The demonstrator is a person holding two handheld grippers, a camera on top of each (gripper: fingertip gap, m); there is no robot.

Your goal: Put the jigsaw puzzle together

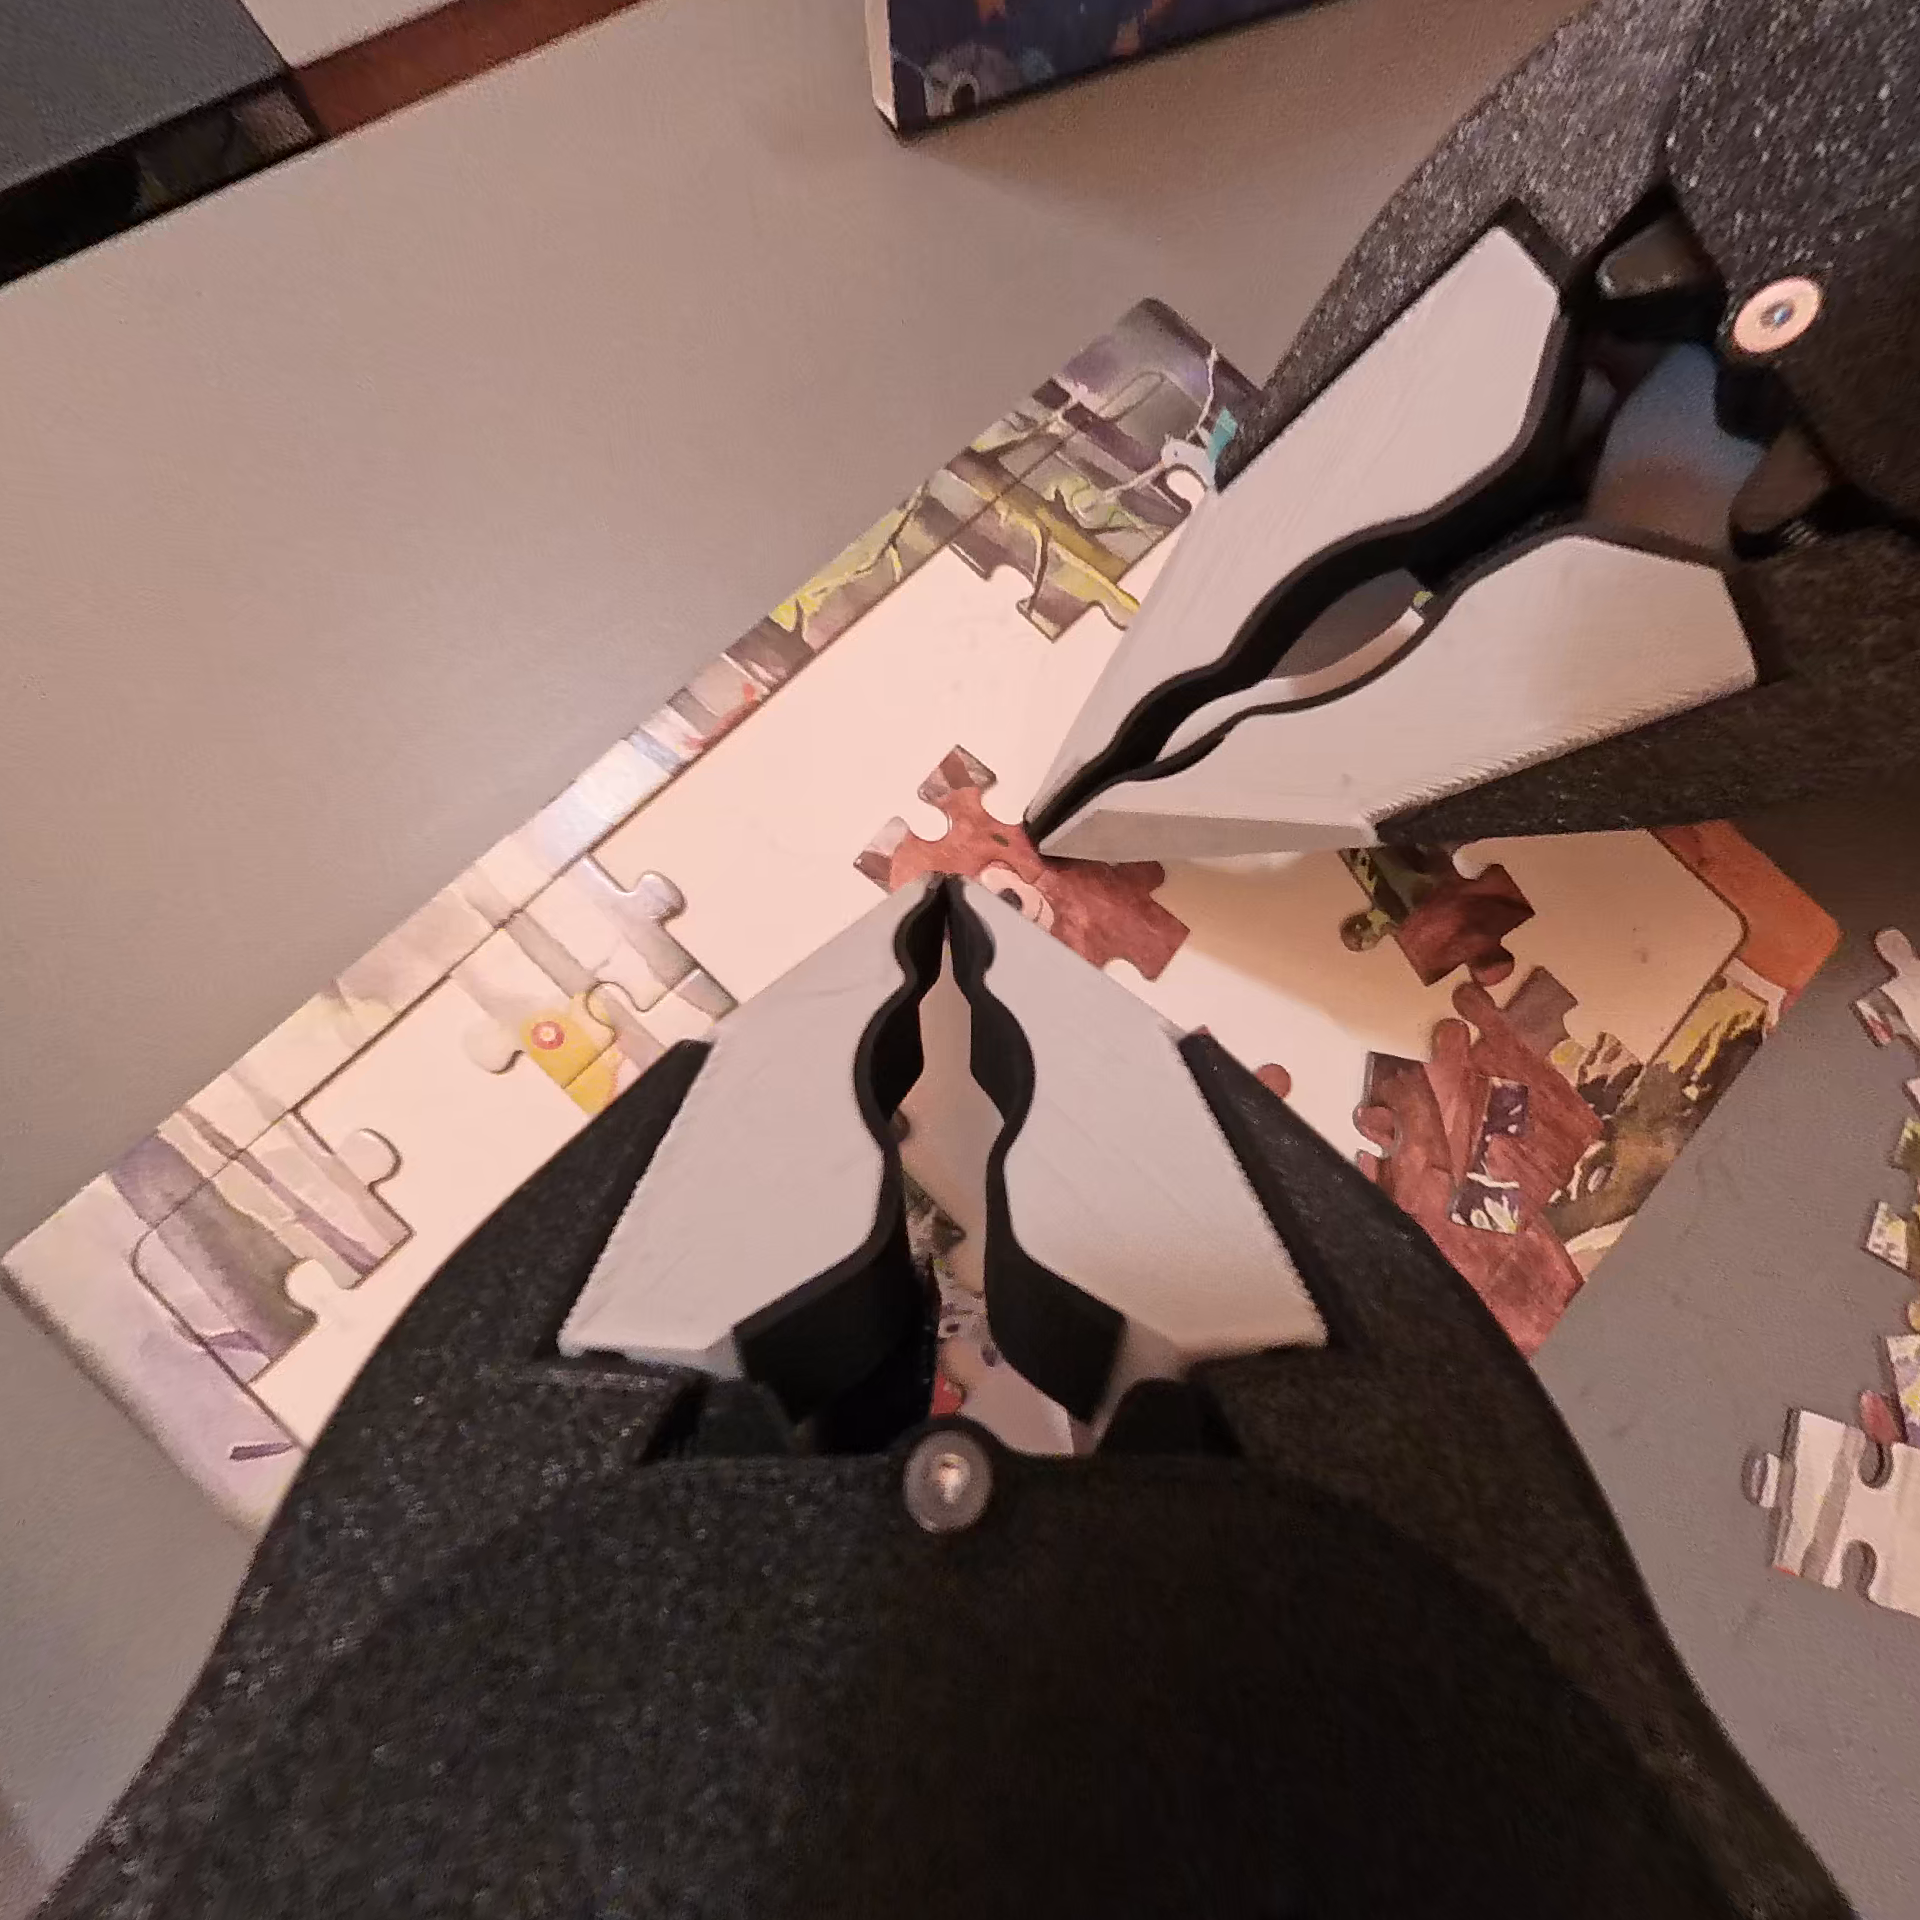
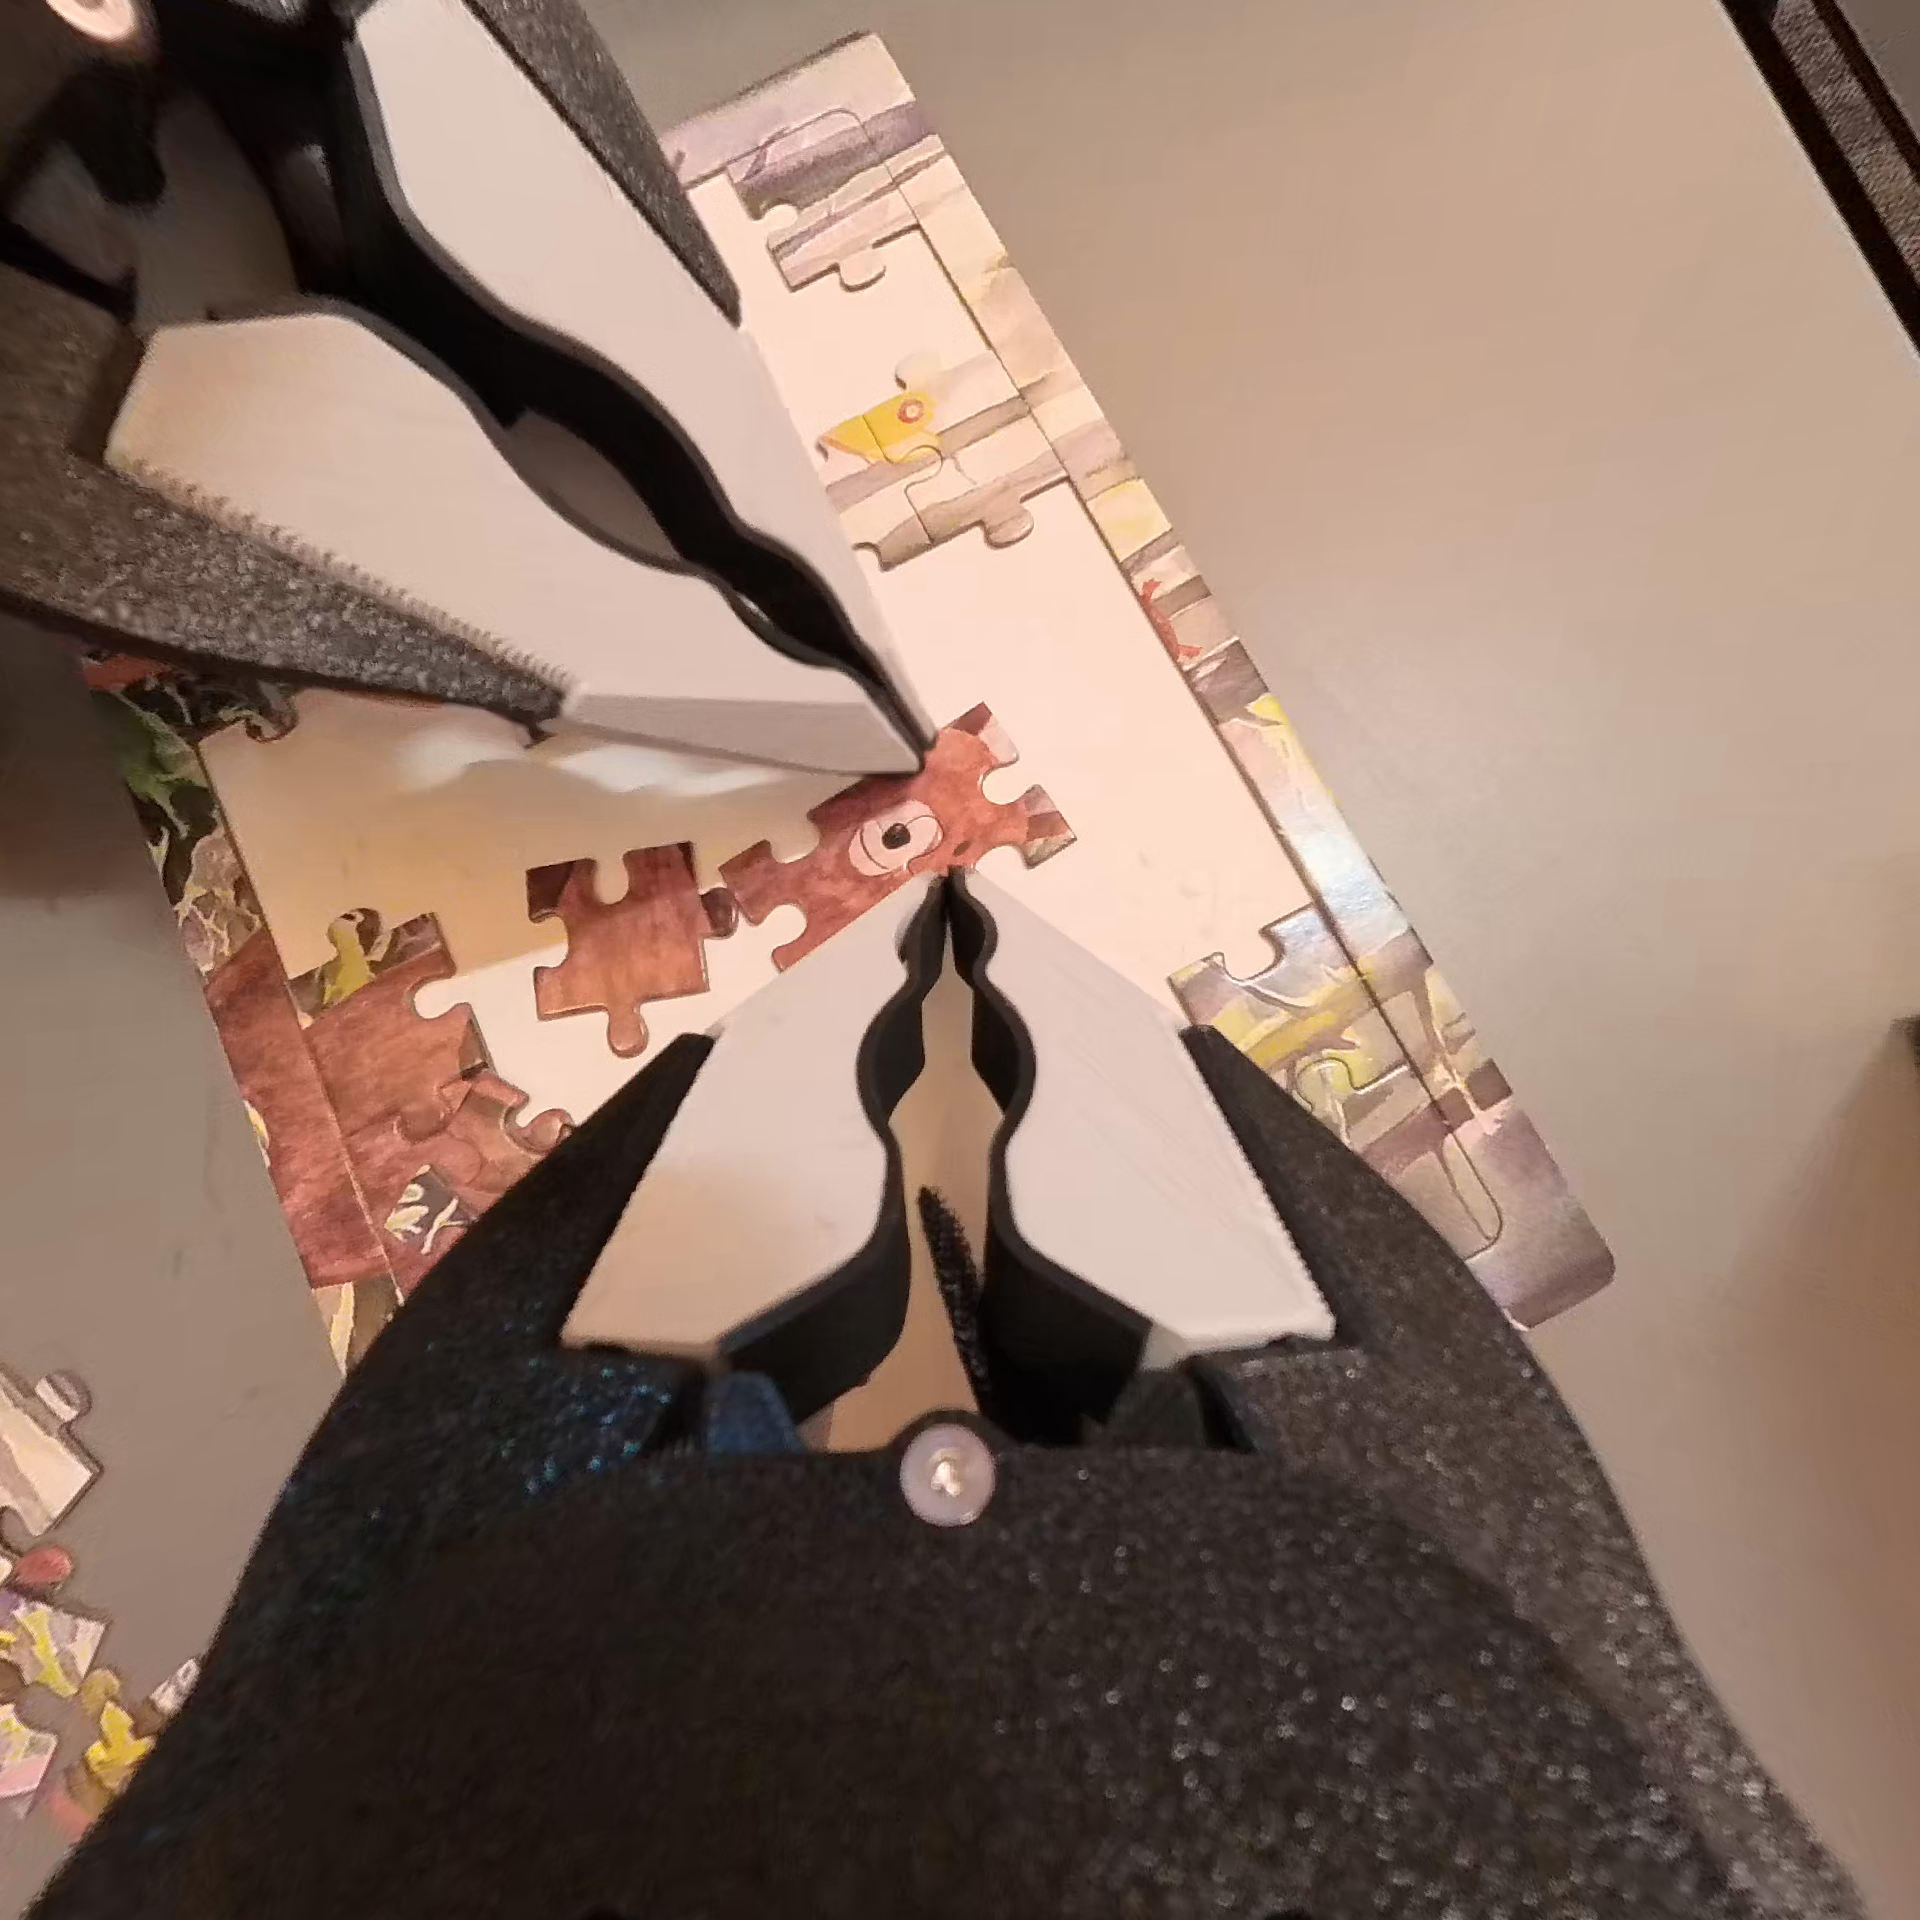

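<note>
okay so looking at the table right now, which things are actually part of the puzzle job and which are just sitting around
Part of the job: puzzle tray; brown eye piece; loose brown piece; spare pieces; left gripper; right gripper, both shut.
Lying about: dark blue box.

Both grippers, jaws closed, on brown piece

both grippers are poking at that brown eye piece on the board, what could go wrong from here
1. The left gripper and right gripper are both shut, tips pressing the brown eye piece from opposite sides; uneven pushing may rotate or skid it rather than seat it.
2. It lies on the bare puzzle board, joined to nothing, so little stops a slide.
3. The neighbouring loose brown piece sits close and may get nudged.
</note>
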